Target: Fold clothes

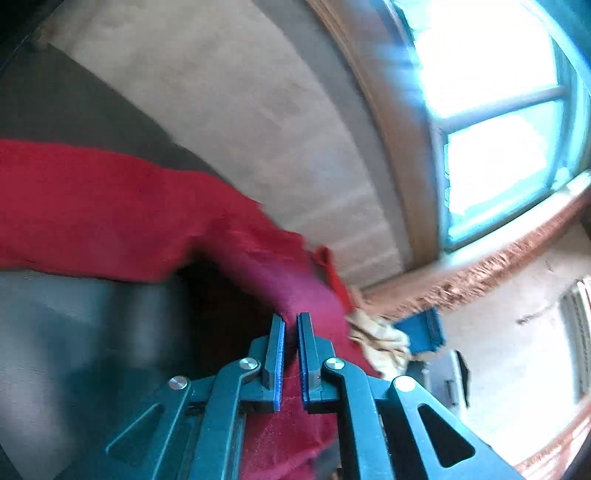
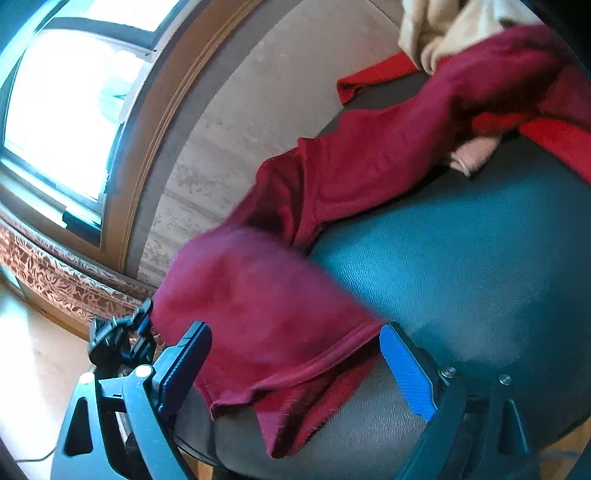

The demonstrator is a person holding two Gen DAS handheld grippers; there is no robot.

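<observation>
The left claw (image 1: 290,321) is clamped on a fold of the maroon garment (image 1: 110,206). Only the right wrist view shows the right claw (image 2: 295,339) spread wide, the garment's hem lying loose between its fingers on the dark padded seat (image 2: 480,258), with a cream garment (image 2: 436,33) at one o'clock.

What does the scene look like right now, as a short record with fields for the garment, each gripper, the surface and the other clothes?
garment: dark red garment, draped across the seat
left gripper: shut on the dark red garment
right gripper: open, garment hem between its fingers, not pinched
surface: dark leather seat
other clothes: cream cloth and bright red cloth at the far end
backdrop: window
</observation>
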